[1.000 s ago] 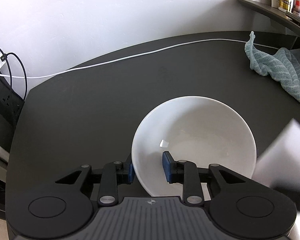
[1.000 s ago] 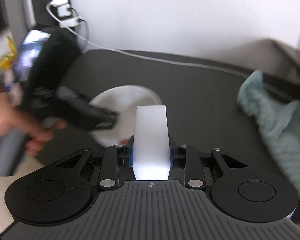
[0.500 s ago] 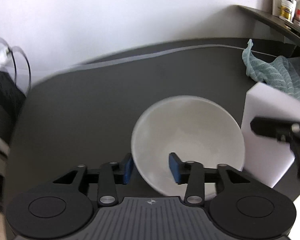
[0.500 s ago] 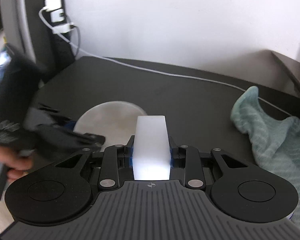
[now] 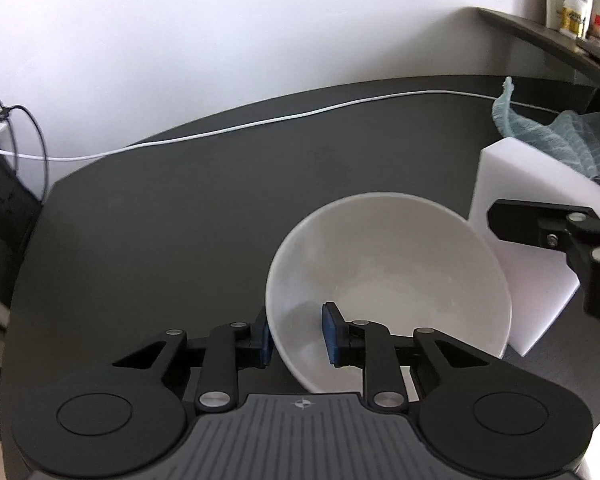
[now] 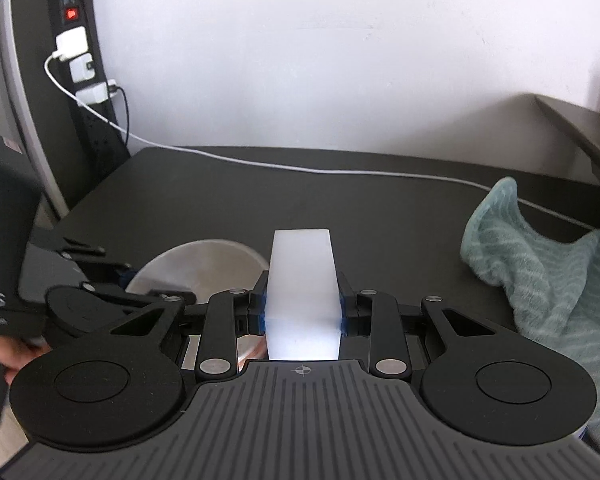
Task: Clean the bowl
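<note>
Now the left gripper [image 5: 296,330] is closing astride the near rim of the round white ceramic bowl [image 5: 396,276], lower centre on the dark tabletop [image 5: 180,220]. Beside it, the right gripper [image 6: 303,307] clamps a white rectangular sponge block [image 6: 302,280]; wiping inside likely comes next.

The round white ceramic-looking bowl [image 5: 388,280] has a smooth, faintly glossy inside; the white rectangular foam sponge block [image 6: 302,300] right of it looks matt and fine-grained; the teal woven cloth [image 6: 548,276] (far right) is ribbed and soft; the dark tabletop [image 5: 180,220] is matt; the white cable [image 5: 260,122] looks smooth plastic.
</note>
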